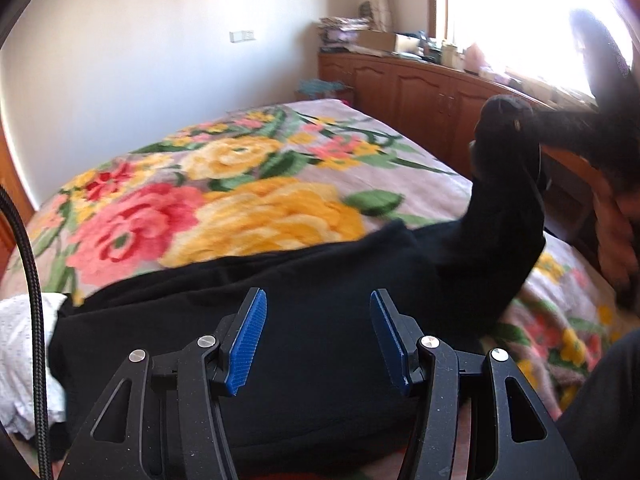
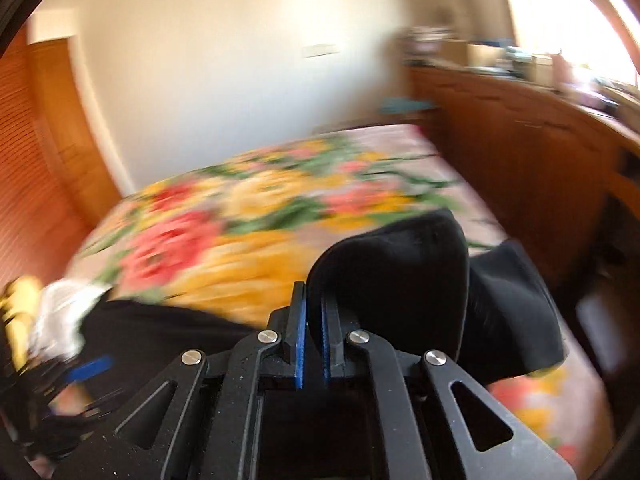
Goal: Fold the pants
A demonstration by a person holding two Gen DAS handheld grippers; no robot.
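Note:
Black pants (image 1: 320,264) lie across a floral bedspread (image 1: 240,168). My left gripper (image 1: 318,294) hovers just over their wide part, open, its blue pads well apart and pressing on nothing. At the right of the left wrist view one end of the pants (image 1: 508,184) is pulled up off the bed. In the blurred right wrist view my right gripper (image 2: 313,292) is shut on a fold of the black pants (image 2: 400,264), which bulges up past the pads and drapes down to the right.
A white cloth (image 1: 24,344) lies at the bed's left edge by the pants. Wooden cabinets (image 1: 420,92) with clutter on top run along the right under a bright window. A wooden panel (image 2: 48,160) stands at the left. A person's hand (image 1: 616,232) shows at the right.

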